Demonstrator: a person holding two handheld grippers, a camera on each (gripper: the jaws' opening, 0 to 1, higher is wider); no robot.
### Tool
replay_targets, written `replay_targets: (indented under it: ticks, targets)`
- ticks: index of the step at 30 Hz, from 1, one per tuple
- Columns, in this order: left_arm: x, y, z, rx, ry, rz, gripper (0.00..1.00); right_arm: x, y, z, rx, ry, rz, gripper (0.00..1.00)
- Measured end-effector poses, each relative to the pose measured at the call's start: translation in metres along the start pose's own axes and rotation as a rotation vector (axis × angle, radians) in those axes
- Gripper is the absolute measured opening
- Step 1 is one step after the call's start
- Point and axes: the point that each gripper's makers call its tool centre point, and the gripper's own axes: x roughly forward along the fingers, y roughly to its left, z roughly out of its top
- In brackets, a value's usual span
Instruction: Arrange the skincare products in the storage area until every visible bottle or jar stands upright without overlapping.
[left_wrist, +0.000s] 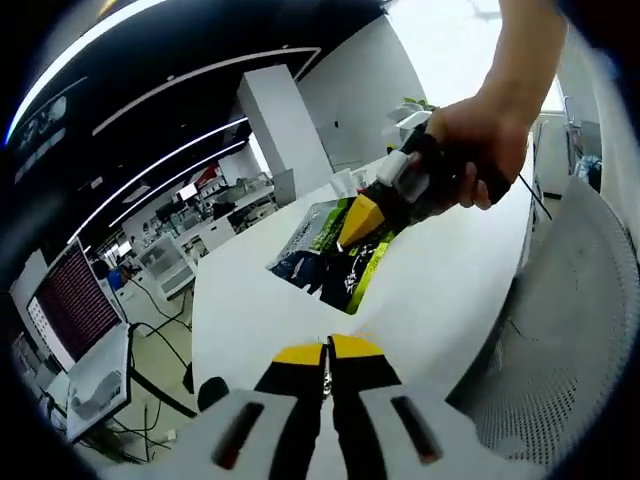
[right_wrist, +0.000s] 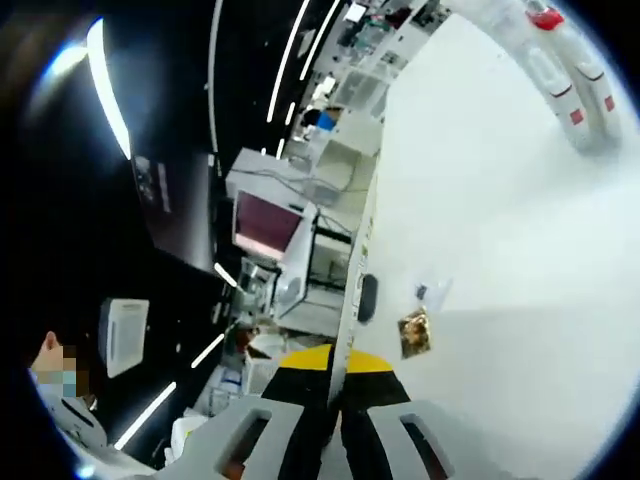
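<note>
A flat dark pouch (left_wrist: 322, 265) with green and white print lies on the white table (left_wrist: 440, 300), raised a little at its far edge. My right gripper (left_wrist: 352, 232), held by a person's hand (left_wrist: 490, 140), comes in from the upper right with its yellow tips closed on that far edge. In the right gripper view its jaws (right_wrist: 335, 362) stand together with a thin pale strip (right_wrist: 352, 290) running up between them, seen edge-on. My left gripper (left_wrist: 327, 350) hovers above the near part of the table, shut on nothing, a short way from the pouch.
A grey mesh chair back (left_wrist: 570, 350) stands at the table's right side. A monitor (left_wrist: 75, 300) and desks lie beyond the left edge. On the table (right_wrist: 500, 250) sit a small gold wrapper (right_wrist: 414, 333) and a curved white object with red marks (right_wrist: 570, 80).
</note>
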Motion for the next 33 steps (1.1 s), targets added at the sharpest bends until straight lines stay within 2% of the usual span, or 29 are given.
replay_targets:
  ticks: [2,8,11,14,20,26,29,33]
  targets:
    - [0.000,0.001,-0.001,0.000,0.003,0.002,0.00,0.001,-0.012,0.003,0.009,0.000,-0.033,0.00]
    - [-0.001,0.006,-0.005,-0.013,0.016,0.019,0.00,0.005,-0.024,0.005,0.007,0.012,-0.090,0.00]
    - [0.000,0.004,-0.006,0.000,0.022,0.012,0.00,0.005,-0.030,0.014,-0.009,0.020,-0.107,0.00]
    - [0.000,0.005,-0.007,-0.006,0.029,0.015,0.00,0.004,-0.039,0.028,-0.012,0.000,-0.117,0.00]
    - [0.000,0.005,-0.009,0.009,0.041,0.017,0.00,0.004,-0.041,0.033,-0.020,-0.008,-0.155,0.00]
    - [0.002,0.004,-0.012,0.014,0.054,0.014,0.00,0.002,-0.061,0.062,-0.031,0.002,-0.179,0.00]
    - [0.002,0.005,-0.013,0.008,0.059,0.019,0.00,0.005,-0.068,0.070,-0.032,0.003,-0.191,0.00]
    - [0.002,0.005,-0.013,0.005,0.059,0.020,0.00,0.007,-0.091,0.080,-0.025,0.037,-0.235,0.00]
